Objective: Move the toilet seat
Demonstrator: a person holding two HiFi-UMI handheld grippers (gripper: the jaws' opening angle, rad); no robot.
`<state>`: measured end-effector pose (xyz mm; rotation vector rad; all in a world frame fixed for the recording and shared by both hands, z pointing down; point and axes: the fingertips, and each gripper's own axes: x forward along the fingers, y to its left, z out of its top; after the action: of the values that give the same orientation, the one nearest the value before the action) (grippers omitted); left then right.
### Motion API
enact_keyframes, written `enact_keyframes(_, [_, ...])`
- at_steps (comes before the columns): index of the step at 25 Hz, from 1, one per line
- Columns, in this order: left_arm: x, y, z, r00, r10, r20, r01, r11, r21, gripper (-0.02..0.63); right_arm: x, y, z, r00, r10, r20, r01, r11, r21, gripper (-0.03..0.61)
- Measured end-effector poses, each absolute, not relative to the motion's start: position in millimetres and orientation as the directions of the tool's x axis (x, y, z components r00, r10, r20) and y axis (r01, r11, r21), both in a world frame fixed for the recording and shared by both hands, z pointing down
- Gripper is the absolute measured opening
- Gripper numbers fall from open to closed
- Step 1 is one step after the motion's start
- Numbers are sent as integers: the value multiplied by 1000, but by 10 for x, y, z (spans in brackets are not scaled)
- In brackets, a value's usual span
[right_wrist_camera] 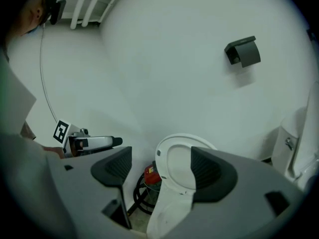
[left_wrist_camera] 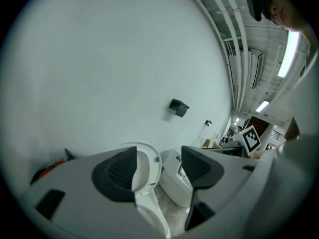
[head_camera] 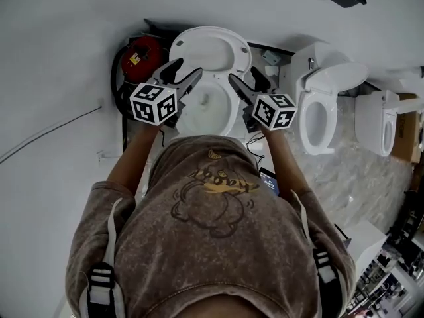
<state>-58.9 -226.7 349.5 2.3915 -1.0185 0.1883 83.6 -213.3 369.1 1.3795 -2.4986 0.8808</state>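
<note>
1. The white oval plastic toilet seat (head_camera: 211,48) stands raised at twelve o'clock of the white ceramic bowl (head_camera: 202,108), leaning back toward the pale wall (head_camera: 59,58). Whether ring and lid are both up I cannot tell. If it is to come down, the main risk, as I judge it, is a slam. Tipped past its balance with nothing gripping it, it would drop hard onto the rim.

2. The left gripper (head_camera: 190,68) hangs at about ten o'clock of the bowl, its jaws apart with nothing pressed between the pads. The right gripper (head_camera: 242,75) hangs at about two o'clock, its jaws likewise apart and empty. Neither touches the seat. The seat's edge looks smooth, thin and curved, so a pinch set only on its lip could slide off partway through the swing.

3. With a gripper on either side, uneven pull is a likely fault. One side leading the other would twist the seat on its hinge instead of turning it cleanly.

4. A red object (head_camera: 139,55) ringed by a black hose (head_camera: 118,78) sits at ten o'clock of the bowl, near the left gripper. A wide sweep on that side could snag the hose.

5. A second white toilet (head_camera: 324,105) stands at three o'clock, near the right arm. A careless outward swing there could knock its open seat.
</note>
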Motion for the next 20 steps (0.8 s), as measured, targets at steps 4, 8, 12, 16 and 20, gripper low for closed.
enact_keyframes(4, [-670, -2069, 3305, 699, -649, 299, -713, -600, 364, 276, 821, -1937, 3514, -562, -736, 377, -821, 439, -365, 364])
enact_keyframes(8, [-750, -1900, 3212, 691, -668, 277, -720, -598, 353, 276, 818, -1755, 3320, -566, -758, 323, -821, 482, -306, 364])
enact_keyframes(12, [-790, -1820, 3199, 680, -685, 262, -728, -587, 353, 273, 807, -1641, 3166, -574, -774, 267, -816, 511, -271, 310])
enact_keyframes(16, [-794, -1763, 3126, 679, -699, 222, -726, -598, 338, 205, 881, -1581, 3101, -537, -809, 241, -841, 488, -234, 167])
enact_keyframes(20, [-823, -1734, 3044, 681, -710, 179, -722, -610, 329, 107, 908, -1537, 3090, -516, -825, 230, -854, 476, -210, 60])
